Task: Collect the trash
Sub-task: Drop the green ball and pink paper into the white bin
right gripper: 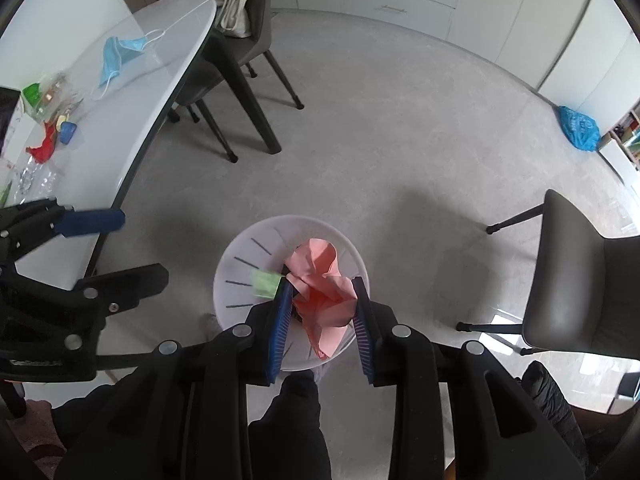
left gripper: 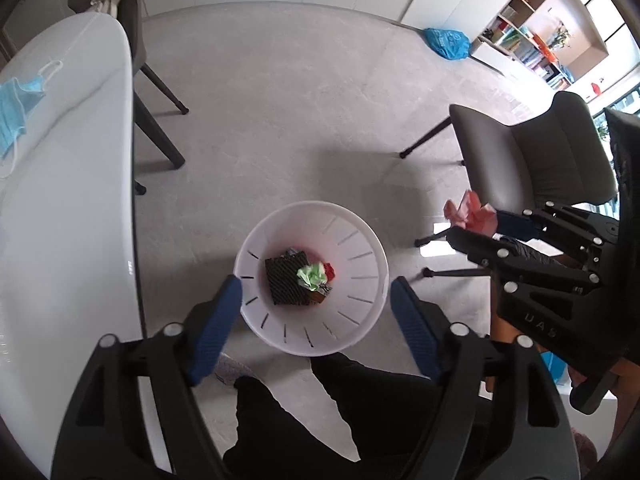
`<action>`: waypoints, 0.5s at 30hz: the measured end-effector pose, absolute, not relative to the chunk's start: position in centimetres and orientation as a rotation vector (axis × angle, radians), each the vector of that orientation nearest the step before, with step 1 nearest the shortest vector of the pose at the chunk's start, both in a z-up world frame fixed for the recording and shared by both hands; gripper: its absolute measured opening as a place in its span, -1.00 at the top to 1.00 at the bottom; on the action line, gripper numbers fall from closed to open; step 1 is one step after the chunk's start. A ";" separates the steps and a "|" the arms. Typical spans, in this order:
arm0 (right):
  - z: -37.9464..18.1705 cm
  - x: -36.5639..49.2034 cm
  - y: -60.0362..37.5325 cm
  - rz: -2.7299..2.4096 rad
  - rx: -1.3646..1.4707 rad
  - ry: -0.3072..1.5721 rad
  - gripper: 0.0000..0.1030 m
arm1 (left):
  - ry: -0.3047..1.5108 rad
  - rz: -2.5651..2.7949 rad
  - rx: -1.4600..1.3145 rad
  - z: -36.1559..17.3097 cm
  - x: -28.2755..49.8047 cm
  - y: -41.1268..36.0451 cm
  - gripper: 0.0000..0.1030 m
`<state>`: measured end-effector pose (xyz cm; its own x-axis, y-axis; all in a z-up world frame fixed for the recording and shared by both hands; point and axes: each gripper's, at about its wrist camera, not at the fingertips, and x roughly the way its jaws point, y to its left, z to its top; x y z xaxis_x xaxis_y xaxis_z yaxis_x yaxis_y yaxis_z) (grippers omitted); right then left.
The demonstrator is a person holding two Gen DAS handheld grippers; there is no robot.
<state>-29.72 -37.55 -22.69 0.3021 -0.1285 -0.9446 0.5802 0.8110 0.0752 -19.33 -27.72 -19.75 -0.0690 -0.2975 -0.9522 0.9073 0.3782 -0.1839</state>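
My right tongs (right gripper: 322, 308) are clenched on a crumpled pink wrapper (right gripper: 322, 280), blue pads (right gripper: 280, 332) pressed to either side of it, and I hold them over the white slotted bin (right gripper: 240, 256) on the grey floor (right gripper: 400, 140). From the left wrist view the same pink wrapper (left gripper: 472, 210) shows at the tip of the right tongs (left gripper: 486, 224), off to the right of the bin (left gripper: 360, 240) and higher than its rim. My left tongs (left gripper: 316, 304) are released, jaws spread wide and nothing between them, hanging above the near rim of the bin. Inside the bin I see a black netted sheet (left gripper: 286, 282), a crumpled green scrap (left gripper: 312, 276) lying on it, and a bit of red (left gripper: 330, 269) just beside the green. Tabletop (right gripper: 160, 60) to the left, white and glossy. On it: a blue face mask (right gripper: 120, 56) near the far end, then closer a clear packet with green print (right gripper: 40, 96), a small blue item (right gripper: 67, 133) and a red scrap (right gripper: 44, 146) touching or nearly touching it; I cannot tell which. Left tongs (right gripper: 132, 246) visible at that tabletop's edge in the right wrist view. Grey chairs: one tucked at the tabletop (right gripper: 240, 40) with a pale cloth bag over its back, one standing apart on the right (right gripper: 580, 292). A blue plastic bag (right gripper: 578, 126) lies on the floor by the far cabinets.
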 end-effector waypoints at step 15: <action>-24.3 -26.7 -35.0 -0.458 0.373 1.233 -0.90 | 1.187 -0.951 0.613 -16.7 -16.7 -23.8 -0.61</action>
